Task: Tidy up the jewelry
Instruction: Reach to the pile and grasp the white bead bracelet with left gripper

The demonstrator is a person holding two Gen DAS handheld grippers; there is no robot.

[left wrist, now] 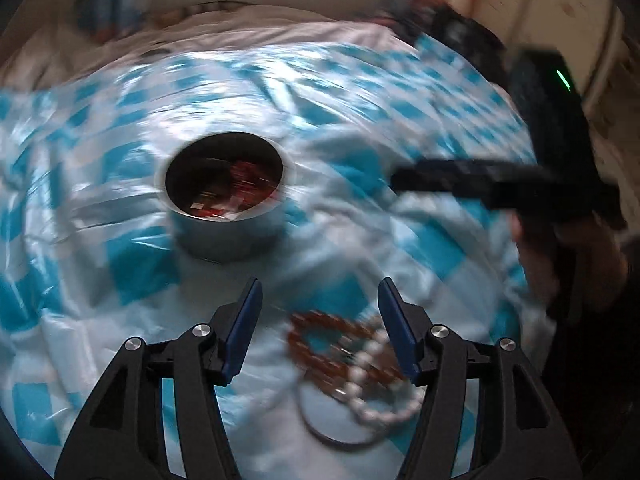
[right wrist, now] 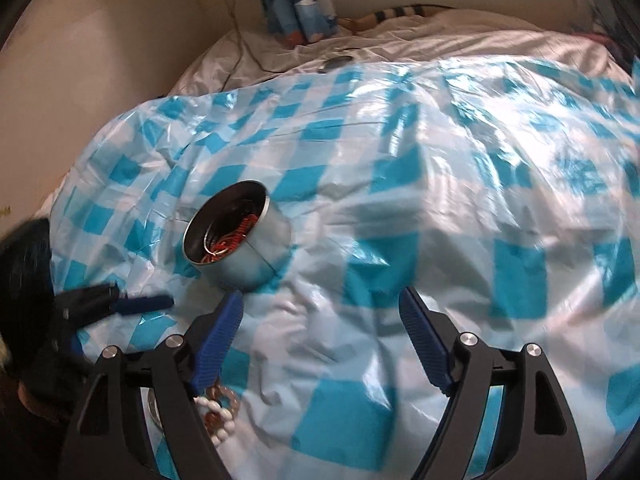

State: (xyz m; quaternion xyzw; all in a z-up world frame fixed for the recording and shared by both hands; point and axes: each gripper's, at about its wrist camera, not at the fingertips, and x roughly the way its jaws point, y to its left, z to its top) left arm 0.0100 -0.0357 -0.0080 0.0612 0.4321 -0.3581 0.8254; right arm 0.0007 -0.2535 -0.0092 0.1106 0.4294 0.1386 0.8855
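A round metal tin [left wrist: 224, 224] holding red jewelry stands on the blue-and-white checked sheet [left wrist: 120, 272]. My left gripper [left wrist: 320, 282] is open above a small pile near me: a brown bead bracelet [left wrist: 308, 344], a white pearl bracelet [left wrist: 372, 384] and a thin bangle [left wrist: 320, 428]. Nothing is between its pads. In the right wrist view the tin [right wrist: 256, 264] lies ahead and to the left. My right gripper [right wrist: 320, 294] is open over bare sheet, and the pile [right wrist: 220, 412] shows under its left finger. The left gripper's blue finger [right wrist: 144, 304] reaches in from the left.
The checked plastic sheet [right wrist: 440, 200] is crumpled over a bed with a white bedsheet [right wrist: 400, 44]. Blue rolled items [right wrist: 296, 8] lean on the wall at the back, with a cable [right wrist: 240, 40] and a small dark oval object [right wrist: 336, 63] nearby.
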